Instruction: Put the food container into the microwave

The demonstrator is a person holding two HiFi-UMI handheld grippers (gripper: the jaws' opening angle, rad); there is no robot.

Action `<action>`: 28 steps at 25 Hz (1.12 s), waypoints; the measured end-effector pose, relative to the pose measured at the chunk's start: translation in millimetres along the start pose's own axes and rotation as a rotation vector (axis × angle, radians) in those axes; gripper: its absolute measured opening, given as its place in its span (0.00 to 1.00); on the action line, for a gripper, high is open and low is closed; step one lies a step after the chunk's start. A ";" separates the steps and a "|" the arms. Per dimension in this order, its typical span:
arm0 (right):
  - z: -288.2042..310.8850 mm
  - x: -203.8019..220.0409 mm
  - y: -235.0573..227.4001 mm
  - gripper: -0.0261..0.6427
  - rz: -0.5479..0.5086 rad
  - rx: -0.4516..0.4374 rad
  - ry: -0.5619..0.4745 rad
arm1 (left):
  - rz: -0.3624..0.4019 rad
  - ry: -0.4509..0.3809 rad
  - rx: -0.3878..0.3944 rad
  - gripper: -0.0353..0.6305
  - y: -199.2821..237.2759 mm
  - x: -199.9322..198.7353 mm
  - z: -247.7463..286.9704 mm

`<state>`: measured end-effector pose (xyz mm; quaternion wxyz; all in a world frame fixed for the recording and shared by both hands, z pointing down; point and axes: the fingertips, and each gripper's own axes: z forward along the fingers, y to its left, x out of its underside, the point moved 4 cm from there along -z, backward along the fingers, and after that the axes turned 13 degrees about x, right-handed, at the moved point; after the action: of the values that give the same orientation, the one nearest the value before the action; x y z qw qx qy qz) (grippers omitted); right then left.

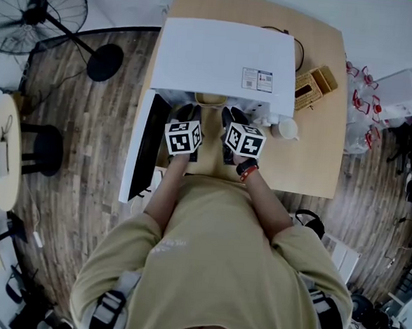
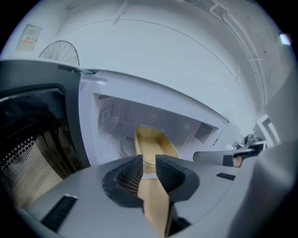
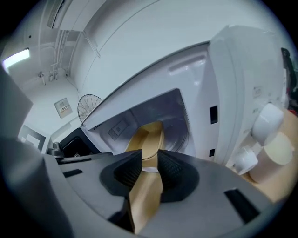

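Note:
A tan food container [image 2: 153, 144] is held level between both grippers, its far end inside the open white microwave [image 1: 220, 59]. My left gripper [image 2: 148, 173] is shut on the container's left rim. My right gripper [image 3: 149, 169] is shut on the container [image 3: 146, 137] at its right rim. In the head view both grippers [image 1: 188, 120] [image 1: 230, 123] sit side by side at the microwave's mouth, and only a sliver of the container [image 1: 210, 99] shows there. The microwave door [image 1: 142, 145] is swung open to the left.
The microwave stands on a wooden table [image 1: 312, 154]. A white cup [image 1: 287, 129] and a small white bottle stand right of the microwave, with a woven box [image 1: 311, 87] behind them. A floor fan [image 1: 41, 11] and a stool [image 1: 45, 149] stand to the left.

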<state>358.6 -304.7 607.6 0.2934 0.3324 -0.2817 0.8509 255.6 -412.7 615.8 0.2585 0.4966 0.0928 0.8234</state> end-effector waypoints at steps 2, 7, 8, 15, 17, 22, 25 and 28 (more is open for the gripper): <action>-9.0 1.1 -4.7 0.21 -0.020 0.009 -0.019 | 0.026 -0.014 -0.007 0.18 -7.7 2.7 -5.8; -28.2 6.0 -14.6 0.18 -0.070 0.027 -0.056 | 0.055 -0.046 -0.022 0.14 -22.3 10.6 -18.3; -31.7 6.3 -16.3 0.17 -0.080 0.029 -0.064 | 0.060 -0.053 -0.021 0.14 -25.5 11.3 -20.4; -50.4 6.7 -24.4 0.11 -0.116 0.029 -0.097 | 0.075 -0.084 -0.012 0.09 -46.7 16.0 -31.3; -54.3 7.6 -25.0 0.10 -0.130 0.023 -0.102 | 0.072 -0.090 -0.013 0.09 -50.4 17.4 -33.8; -59.8 12.2 -27.0 0.09 -0.156 0.008 -0.099 | 0.055 -0.099 -0.013 0.08 -57.6 22.5 -37.8; -60.9 14.3 -29.0 0.09 -0.162 0.002 -0.095 | 0.041 -0.095 -0.020 0.08 -59.4 26.7 -38.3; -61.5 14.9 -29.7 0.09 -0.166 -0.004 -0.094 | 0.035 -0.093 -0.025 0.08 -60.0 29.4 -38.7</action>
<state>345.4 -238.7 588.8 0.3501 0.3935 -0.2681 0.8067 231.2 -342.5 594.9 0.2542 0.5327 0.0618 0.8049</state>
